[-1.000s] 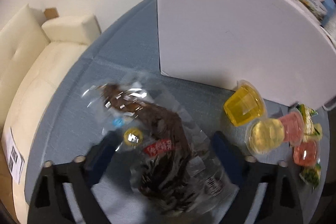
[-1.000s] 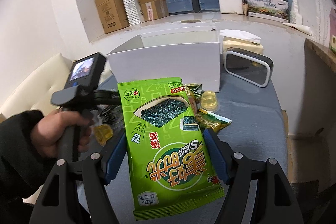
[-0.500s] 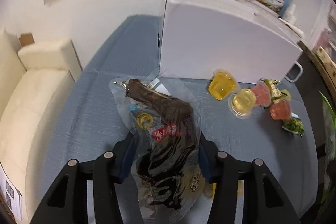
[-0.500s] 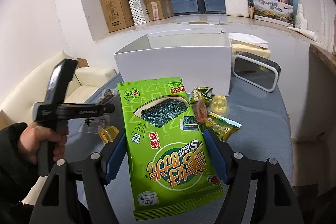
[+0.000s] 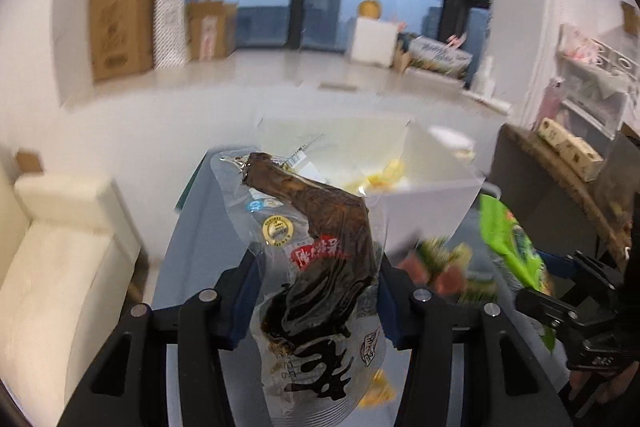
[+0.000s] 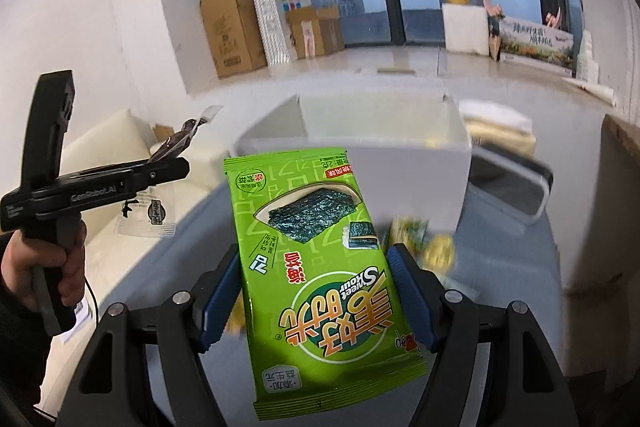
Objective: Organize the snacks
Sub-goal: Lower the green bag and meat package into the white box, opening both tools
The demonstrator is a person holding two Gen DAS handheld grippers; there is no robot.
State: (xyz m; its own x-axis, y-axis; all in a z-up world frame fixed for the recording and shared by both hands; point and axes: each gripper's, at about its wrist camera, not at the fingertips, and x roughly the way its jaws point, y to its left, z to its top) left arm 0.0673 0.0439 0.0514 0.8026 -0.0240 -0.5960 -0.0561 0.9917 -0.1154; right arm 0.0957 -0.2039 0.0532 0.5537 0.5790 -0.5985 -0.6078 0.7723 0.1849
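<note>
Left tool (image 5: pixel 316 291) grips meat pouch (image 5: pixel 320 267); right tool (image 6: pixel 316 291), seaweed bag (image 6: pixel 320 267).

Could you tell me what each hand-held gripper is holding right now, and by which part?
The left hand-held gripper clamps the clear meat pouch across its lower half. The right hand-held gripper clamps the green seaweed bag by its side edges, about mid-height.

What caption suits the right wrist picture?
Right gripper holds a green seaweed packet toward a white box.
</note>
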